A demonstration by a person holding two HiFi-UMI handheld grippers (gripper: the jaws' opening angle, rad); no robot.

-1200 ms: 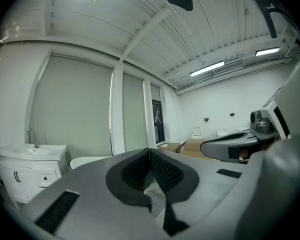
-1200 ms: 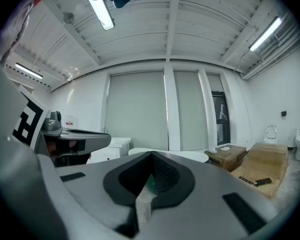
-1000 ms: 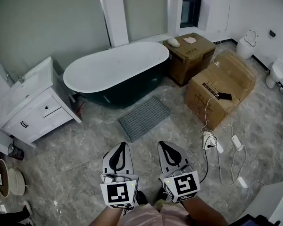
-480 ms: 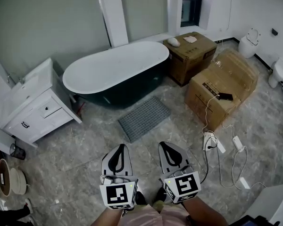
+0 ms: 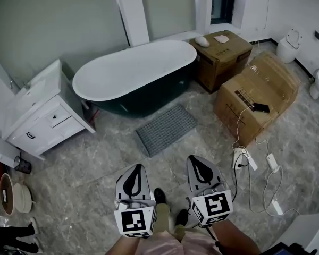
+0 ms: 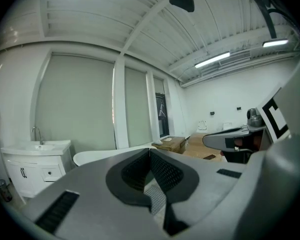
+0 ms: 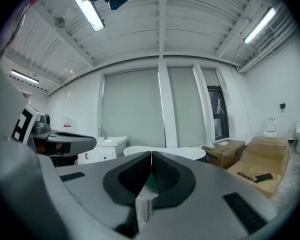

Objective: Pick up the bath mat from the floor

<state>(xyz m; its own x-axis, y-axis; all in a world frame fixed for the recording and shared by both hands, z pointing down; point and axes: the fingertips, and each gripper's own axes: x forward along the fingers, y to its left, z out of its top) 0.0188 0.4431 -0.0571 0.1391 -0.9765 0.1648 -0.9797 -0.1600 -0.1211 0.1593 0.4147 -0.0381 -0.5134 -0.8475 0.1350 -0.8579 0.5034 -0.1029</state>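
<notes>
A grey ribbed bath mat (image 5: 166, 129) lies flat on the marble floor in front of the dark bathtub (image 5: 135, 78). My left gripper (image 5: 135, 167) and right gripper (image 5: 195, 159) hover side by side well short of the mat, both shut with nothing between the jaws. In the left gripper view the closed jaws (image 6: 150, 151) point level toward the tub, and a sliver of the mat (image 6: 156, 198) shows through the gap below them. The right gripper view shows its jaws (image 7: 151, 155) closed too, with the tub (image 7: 165, 151) behind.
A white vanity cabinet (image 5: 40, 113) stands left of the tub. Two cardboard boxes (image 5: 255, 92) sit at the right, with a phone (image 5: 261, 108), cables and a power strip (image 5: 242, 157) on the floor. My shoes (image 5: 160, 196) show between the grippers. Toilets (image 5: 290, 44) line the right wall.
Both grippers have sunk slightly in the head view, and the view has shifted so tub and mat sit a bit to the right. My shoes now show between them. The jaws stayed shut.
</notes>
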